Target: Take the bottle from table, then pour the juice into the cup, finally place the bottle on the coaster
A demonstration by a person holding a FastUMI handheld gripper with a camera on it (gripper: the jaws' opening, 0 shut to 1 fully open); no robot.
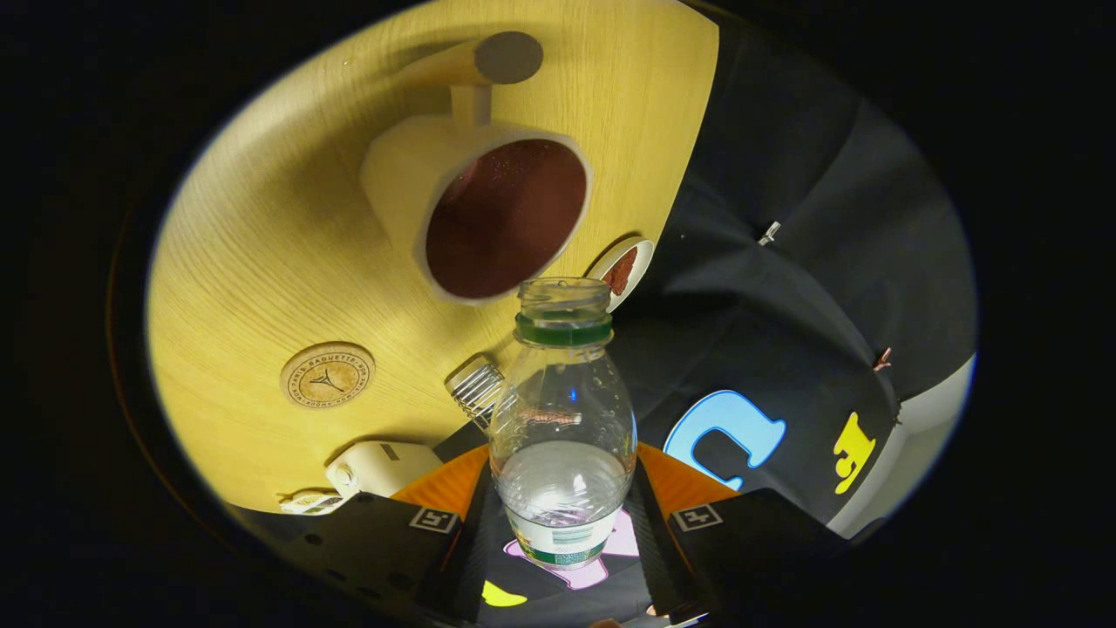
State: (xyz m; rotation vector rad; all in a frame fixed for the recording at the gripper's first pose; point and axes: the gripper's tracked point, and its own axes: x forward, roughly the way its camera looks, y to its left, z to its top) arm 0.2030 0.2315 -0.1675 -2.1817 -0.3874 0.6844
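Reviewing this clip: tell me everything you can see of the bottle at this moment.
The bottle is clear plastic, uncapped, with a green ring below its open mouth and a label band near its base. Clear liquid fills roughly its lower part. It is held between the fingers of the gripper, which press on both its sides. Its mouth sits just short of the cup, lifted off the table.

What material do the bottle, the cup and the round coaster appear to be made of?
Clear bottle, held between the tool's fingers: transparent glossy plastic, probably; liquid shows through. Cream cup with dark red inside: matte, perhaps ceramic or plastic, uncertain. Round tan coaster: looks like cork or wood, with a printed ring.
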